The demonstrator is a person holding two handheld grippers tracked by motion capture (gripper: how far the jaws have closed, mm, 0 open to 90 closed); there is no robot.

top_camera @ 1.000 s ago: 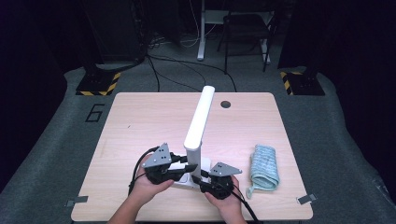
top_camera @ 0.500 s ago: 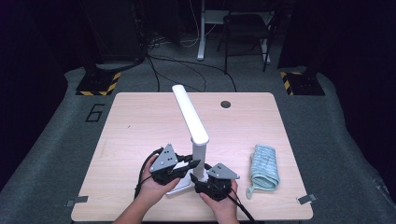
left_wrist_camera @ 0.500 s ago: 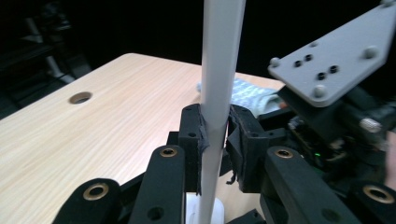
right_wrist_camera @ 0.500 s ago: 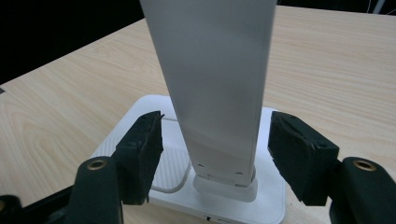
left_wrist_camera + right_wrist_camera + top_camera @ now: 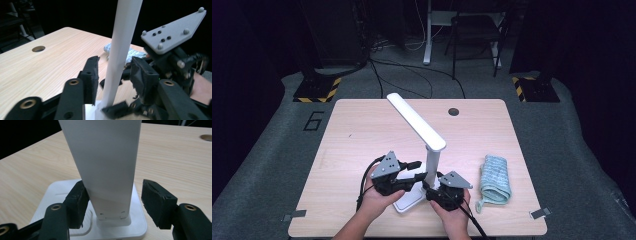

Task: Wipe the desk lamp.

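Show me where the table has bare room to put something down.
The widest free patch of the table is its left half, from the far edge to the near left corner. Another lies between the round hole and the folded cloth. The near middle is crowded: lamp, left gripper and right gripper at its post.

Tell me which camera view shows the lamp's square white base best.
The right gripper view: the lamp base lies close up, its rounded corners plain, with the post rising from it. In the high view the base is small and half covered by the hands. In the left gripper view a small patch of it shows behind the fingers.
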